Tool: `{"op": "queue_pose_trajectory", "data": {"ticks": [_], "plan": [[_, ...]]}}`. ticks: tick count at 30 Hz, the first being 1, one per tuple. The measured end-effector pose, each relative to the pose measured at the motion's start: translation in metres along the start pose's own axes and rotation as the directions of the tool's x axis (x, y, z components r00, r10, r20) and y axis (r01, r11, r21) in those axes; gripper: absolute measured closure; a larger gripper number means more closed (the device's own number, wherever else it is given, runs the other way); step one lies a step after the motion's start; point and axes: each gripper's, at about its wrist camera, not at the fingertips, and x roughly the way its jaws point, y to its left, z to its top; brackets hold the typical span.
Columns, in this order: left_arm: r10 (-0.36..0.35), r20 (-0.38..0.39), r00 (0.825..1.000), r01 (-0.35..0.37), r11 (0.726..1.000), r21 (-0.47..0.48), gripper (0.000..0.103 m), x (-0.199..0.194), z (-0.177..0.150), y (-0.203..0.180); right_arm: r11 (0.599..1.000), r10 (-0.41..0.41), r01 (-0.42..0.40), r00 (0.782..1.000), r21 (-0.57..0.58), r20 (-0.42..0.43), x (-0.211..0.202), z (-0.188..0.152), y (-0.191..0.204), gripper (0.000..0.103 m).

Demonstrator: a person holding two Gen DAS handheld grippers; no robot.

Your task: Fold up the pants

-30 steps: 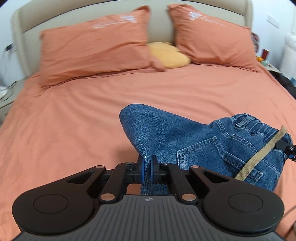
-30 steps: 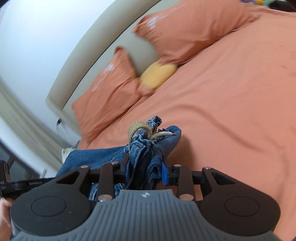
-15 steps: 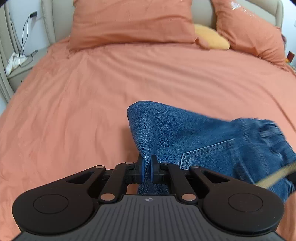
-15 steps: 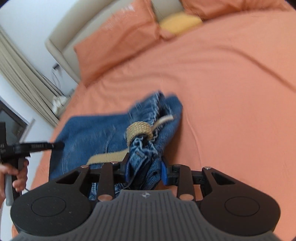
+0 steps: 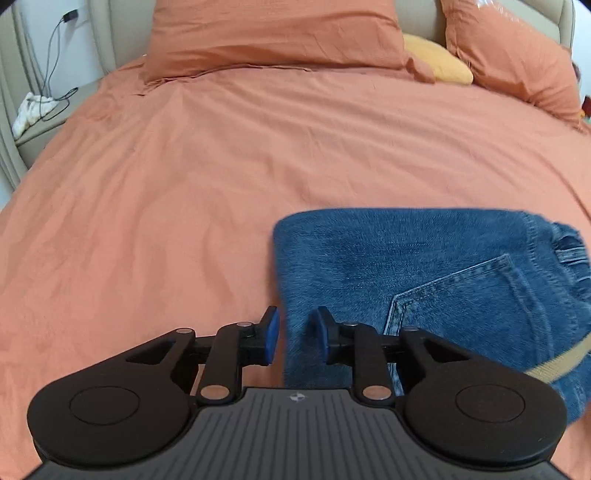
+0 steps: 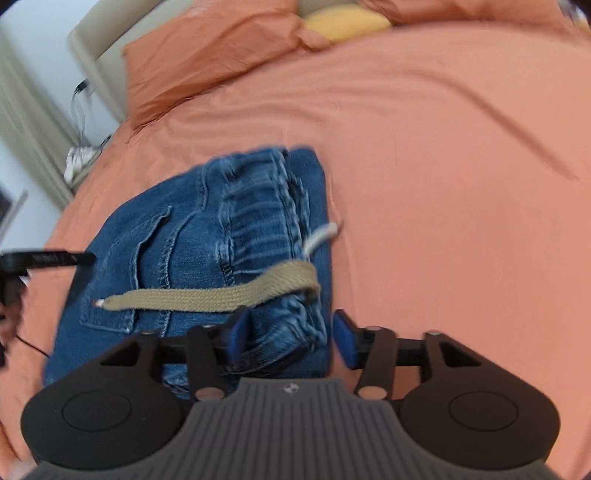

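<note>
The blue denim pants (image 5: 424, 269) lie folded flat on the orange bed cover (image 5: 184, 184). My left gripper (image 5: 295, 338) is open, its jaws spread either side of the fold's left edge. In the right wrist view the pants (image 6: 192, 243) show their elastic waistband and a tan drawstring (image 6: 210, 295) lying across them. My right gripper (image 6: 290, 338) is open with the waistband corner loose between its jaws. The left gripper's black tip (image 6: 48, 258) shows at the far left.
Two orange pillows (image 5: 273, 33) and a yellow cushion (image 5: 436, 59) rest against the beige headboard. A bedside table with a white cloth and cables (image 5: 29, 110) stands left of the bed. Bare bed cover lies beyond and left of the pants.
Both grippers were shut on the pants and holding them up. They lowered the pants onto the bed and both have opened, letting go.
</note>
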Motion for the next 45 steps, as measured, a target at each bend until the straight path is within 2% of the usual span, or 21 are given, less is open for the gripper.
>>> {"op": "queue_pose_trajectory", "data": {"ticks": [2, 4, 5, 6, 8, 11, 15, 19, 20, 21, 23, 25, 26, 28, 29, 30, 34, 36, 40, 45], "plan": [[-0.023, 0.002, 1.0, 0.023, 1.0, -0.008, 0.073, -0.015, -0.005, -0.002, 0.998, -0.017, 0.019, 0.999, -0.057, 0.037, -0.012, 0.009, 0.004, 0.05], [-0.042, -0.002, 0.999, 0.042, 0.999, 0.002, 0.073, -0.028, -0.011, -0.01, 0.997, 0.001, 0.004, 0.997, -0.076, 0.071, -0.025, 0.021, 0.002, 0.05], [-0.049, -0.008, 0.999, 0.049, 0.999, 0.015, 0.073, -0.035, -0.017, -0.015, 0.996, 0.012, -0.004, 0.997, -0.09, 0.081, -0.026, 0.03, 0.005, 0.052], [-0.056, -0.021, 0.998, 0.057, 0.998, 0.03, 0.073, -0.039, -0.02, -0.021, 0.994, 0.021, -0.011, 0.996, -0.112, 0.083, -0.024, 0.039, 0.011, 0.061], [-0.077, -0.051, 0.996, 0.08, 0.994, 0.067, 0.073, -0.047, -0.029, -0.031, 0.983, 0.029, -0.015, 0.997, -0.181, 0.077, -0.016, 0.055, 0.022, 0.076], [-0.127, -0.09, 0.988, 0.136, 0.986, 0.096, 0.073, -0.055, -0.043, -0.047, 0.957, 0.007, 0.017, 0.997, -0.29, 0.081, 0.006, 0.072, 0.043, 0.077], [-0.155, -0.133, 0.979, 0.17, 0.979, 0.113, 0.079, -0.052, -0.062, -0.065, 0.941, -0.074, 0.082, 0.997, -0.327, 0.037, 0.05, 0.093, 0.046, 0.081], [-0.145, -0.227, 0.963, 0.176, 0.977, 0.122, 0.084, -0.032, -0.084, -0.073, 0.945, -0.105, 0.089, 0.994, -0.314, -0.036, 0.083, 0.101, 0.034, 0.082], [-0.144, -0.243, 0.959, 0.175, 0.978, 0.116, 0.084, -0.027, -0.089, -0.074, 0.949, -0.108, 0.09, 0.993, -0.303, -0.041, 0.088, 0.102, 0.031, 0.077], [-0.145, -0.249, 0.957, 0.176, 0.979, 0.103, 0.085, -0.022, -0.094, -0.071, 0.956, -0.108, 0.091, 0.993, -0.278, -0.046, 0.091, 0.104, 0.026, 0.064], [-0.145, -0.262, 0.954, 0.171, 0.982, 0.081, 0.085, -0.016, -0.097, -0.069, 0.972, -0.114, 0.099, 0.992, -0.211, -0.061, 0.099, 0.108, 0.012, 0.051], [-0.135, -0.266, 0.954, 0.163, 0.983, 0.086, 0.085, -0.017, -0.095, -0.07, 0.993, -0.064, 0.054, 0.993, -0.108, -0.094, 0.102, 0.112, -0.003, 0.051], [-0.123, -0.268, 0.956, 0.156, 0.982, 0.103, 0.085, -0.019, -0.094, -0.072, 0.995, -0.056, 0.046, 0.993, -0.093, -0.105, 0.101, 0.114, -0.006, 0.051], [-0.1, -0.269, 0.958, 0.143, 0.979, 0.145, 0.085, -0.027, -0.093, -0.077, 0.988, -0.066, 0.052, 0.993, -0.144, -0.094, 0.091, 0.114, 0.002, 0.059], [-0.095, -0.268, 0.959, 0.139, 0.978, 0.153, 0.085, -0.032, -0.093, -0.078, 0.982, -0.064, 0.048, 0.995, -0.182, -0.081, 0.083, 0.113, 0.009, 0.071], [-0.093, -0.269, 0.959, 0.139, 0.978, 0.156, 0.085, -0.036, -0.093, -0.077, 0.974, -0.068, 0.052, 0.995, -0.221, -0.068, 0.073, 0.109, 0.018, 0.075], [-0.116, -0.265, 0.957, 0.161, 0.975, 0.154, 0.084, -0.052, -0.1, -0.077, 0.927, -0.021, 0.015, 1.0, -0.374, -0.013, 0.027, 0.078, 0.047, 0.075], [-0.104, -0.277, 0.955, 0.154, 0.974, 0.165, 0.084, -0.049, -0.106, -0.08, 0.908, -0.009, 0.002, 1.0, -0.419, -0.013, 0.012, 0.058, 0.053, 0.08], [-0.079, -0.273, 0.959, 0.116, 0.985, 0.124, 0.081, -0.043, -0.115, -0.082, 0.897, -0.041, 0.028, 0.999, -0.441, -0.021, 0.006, 0.023, 0.053, 0.081], [-0.035, -0.251, 0.967, 0.065, 0.991, 0.115, 0.08, -0.051, -0.112, -0.087, 0.92, -0.076, 0.043, 0.995, -0.391, -0.068, 0.027, 0.004, 0.036, 0.082]]}}
